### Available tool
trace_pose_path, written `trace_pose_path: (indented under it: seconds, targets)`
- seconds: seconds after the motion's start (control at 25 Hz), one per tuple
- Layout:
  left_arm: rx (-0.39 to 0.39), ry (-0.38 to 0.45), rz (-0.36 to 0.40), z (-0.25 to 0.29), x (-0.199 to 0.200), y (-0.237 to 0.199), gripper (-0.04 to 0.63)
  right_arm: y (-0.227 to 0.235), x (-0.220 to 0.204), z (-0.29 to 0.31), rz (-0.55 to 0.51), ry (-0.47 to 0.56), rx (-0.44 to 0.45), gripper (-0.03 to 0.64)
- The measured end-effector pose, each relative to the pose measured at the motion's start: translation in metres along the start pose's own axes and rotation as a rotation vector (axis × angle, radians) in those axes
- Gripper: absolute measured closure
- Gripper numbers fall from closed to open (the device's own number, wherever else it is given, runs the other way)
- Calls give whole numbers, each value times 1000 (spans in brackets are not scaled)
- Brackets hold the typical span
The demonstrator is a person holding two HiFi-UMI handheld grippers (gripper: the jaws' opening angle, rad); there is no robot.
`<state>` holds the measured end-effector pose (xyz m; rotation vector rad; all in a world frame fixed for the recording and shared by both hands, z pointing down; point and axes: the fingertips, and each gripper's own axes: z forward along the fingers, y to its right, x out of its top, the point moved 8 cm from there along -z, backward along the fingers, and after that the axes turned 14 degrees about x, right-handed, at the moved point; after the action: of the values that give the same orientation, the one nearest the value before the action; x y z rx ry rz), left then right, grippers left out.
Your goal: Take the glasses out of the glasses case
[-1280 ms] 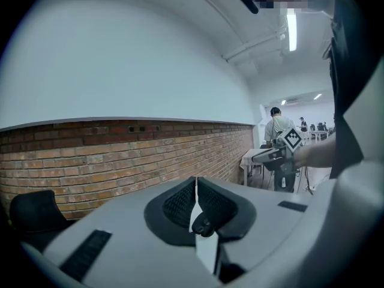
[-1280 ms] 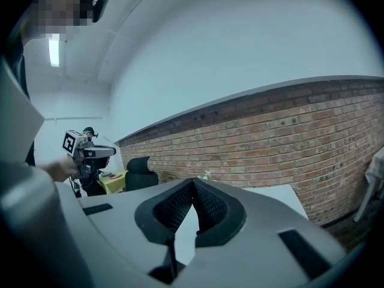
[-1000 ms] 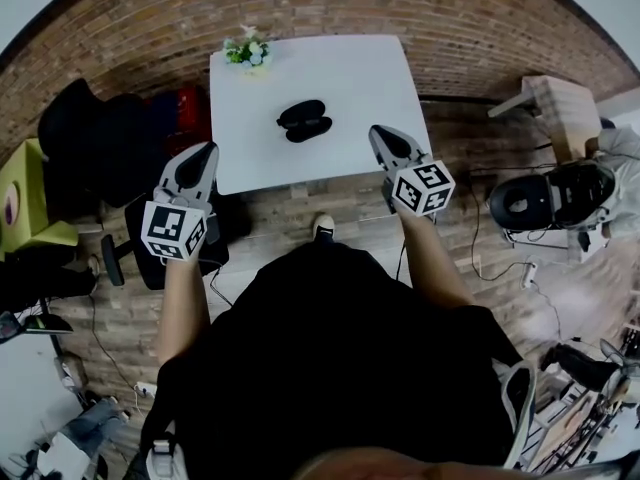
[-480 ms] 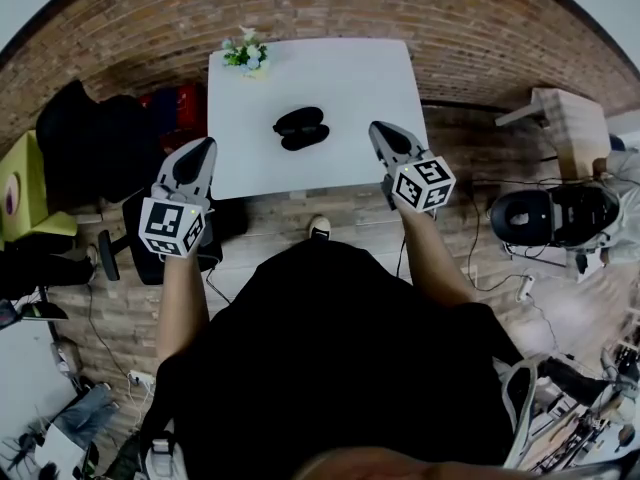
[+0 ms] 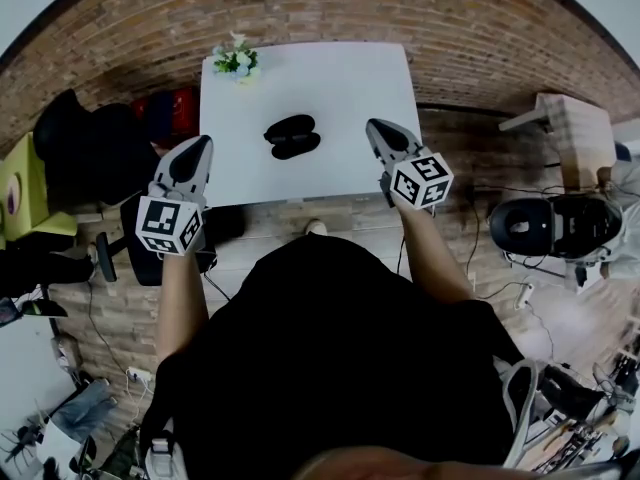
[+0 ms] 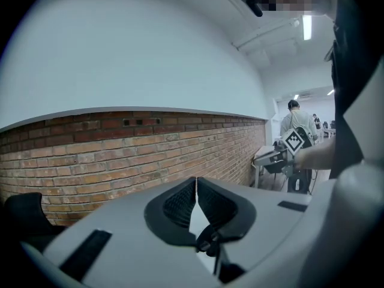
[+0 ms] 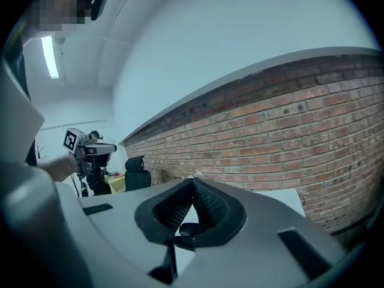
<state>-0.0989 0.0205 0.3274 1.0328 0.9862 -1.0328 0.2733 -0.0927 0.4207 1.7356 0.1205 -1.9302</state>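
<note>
Presently, the black oval glasses case [image 5: 291, 136] is lying centrally on the white square table [image 5: 350, 88], while the left gripper [image 5: 203, 148] and right gripper [image 5: 374, 128] are hovering by its near corners, fingers pressed together, holding nothing.

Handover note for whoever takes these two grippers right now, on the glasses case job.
Left gripper: fingers together, nothing held, by the table's near left edge.
Right gripper: fingers together, nothing held, by the table's near right side.
Glasses case: dark, lying mid-way across the white table, between and beyond the two grippers; neither touches it. Too small to tell whether it is open; no glasses visible.
Done: nothing that shows.
Left: reach the case, open it if shut, lift the glasses out.
</note>
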Motion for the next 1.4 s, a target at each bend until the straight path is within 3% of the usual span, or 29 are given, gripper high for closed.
trace_pose_path:
  seconds: [0.48,0.8,1.4]
  targets:
    - [2,5,0,16,13,23,583,27,1,-1,2,-16,50,603]
    - [34,-8,-9,8,12,19,583,30,-3,9,7,-38,76,602]
    - [21,13,-21,24,3,-1,583,31,-2,26,-5,-67,61,602]
